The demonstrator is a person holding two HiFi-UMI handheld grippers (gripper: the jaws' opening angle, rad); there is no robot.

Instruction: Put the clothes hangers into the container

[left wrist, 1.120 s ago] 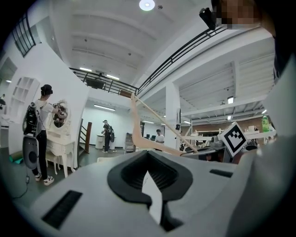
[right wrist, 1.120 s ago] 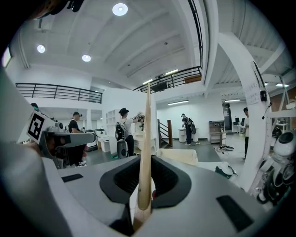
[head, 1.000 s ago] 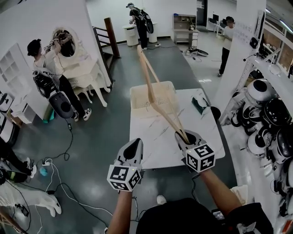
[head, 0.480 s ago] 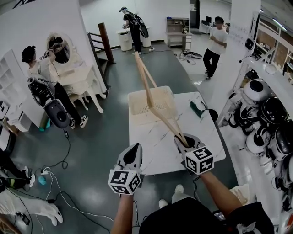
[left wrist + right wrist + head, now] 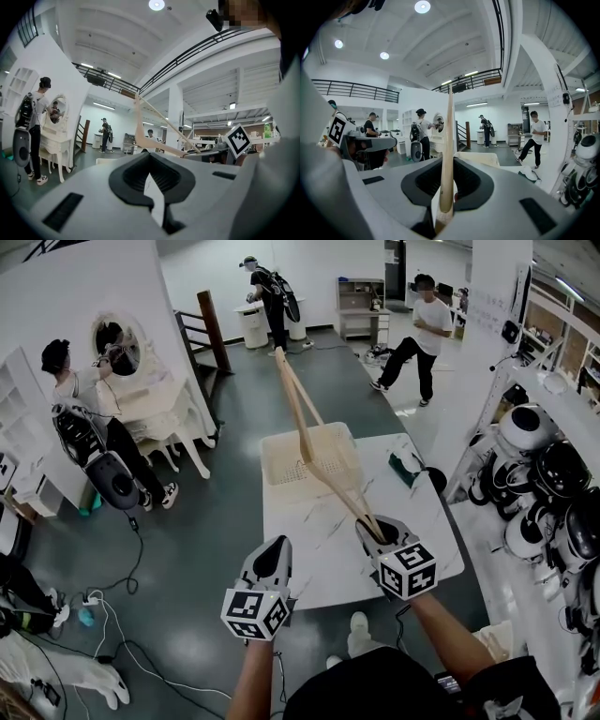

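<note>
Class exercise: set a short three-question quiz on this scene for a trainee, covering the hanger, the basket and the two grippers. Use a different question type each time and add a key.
1. Multiple choice: what holds the wooden hanger?
A) left gripper
B) right gripper
C) neither gripper
2. True or false: the hanger lies inside the basket.
3. Fill in: the basket stands on the white ___.

Key
1. B. Its fingers clamp the hanger; the left gripper holds nothing.
2. False. The hanger is held in the air, angled up over the basket.
3. table
</note>
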